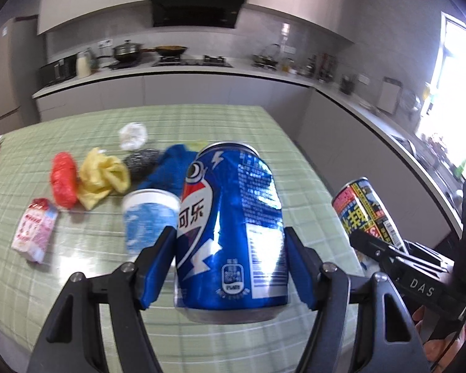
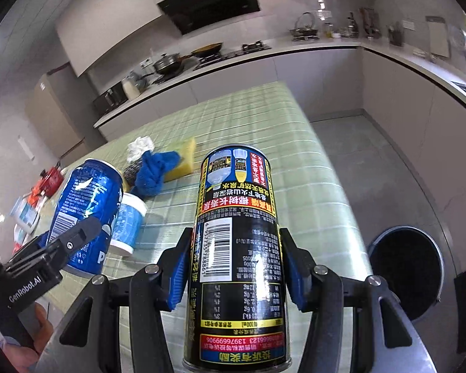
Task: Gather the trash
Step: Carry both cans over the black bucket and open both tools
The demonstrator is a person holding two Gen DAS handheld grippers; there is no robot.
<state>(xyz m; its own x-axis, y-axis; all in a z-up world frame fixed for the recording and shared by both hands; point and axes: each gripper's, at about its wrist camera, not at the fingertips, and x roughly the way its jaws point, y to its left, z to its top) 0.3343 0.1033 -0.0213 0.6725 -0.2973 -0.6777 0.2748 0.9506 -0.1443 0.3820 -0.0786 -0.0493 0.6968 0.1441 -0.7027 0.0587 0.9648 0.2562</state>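
My left gripper (image 1: 230, 267) is shut on a blue cola can (image 1: 230, 227), held above the green checked table (image 1: 202, 118). The same blue cola can (image 2: 84, 214) shows at the left of the right wrist view. My right gripper (image 2: 233, 267) is shut on a tall black can (image 2: 237, 248) with a barcode and red and yellow print; the black can (image 1: 368, 211) also appears at the right of the left wrist view. A round dark bin (image 2: 407, 270) stands on the floor, low at the right beside the table.
On the table lie a white and blue cup (image 1: 149, 214), a pink carton (image 1: 35, 228), a red bag (image 1: 63, 183), a yellow bag (image 1: 101, 178), a steel scourer (image 1: 141, 163), a blue cloth (image 2: 155, 171), a yellow sponge (image 2: 183, 158) and crumpled white paper (image 1: 133, 135). Kitchen counters (image 1: 177, 71) run behind.
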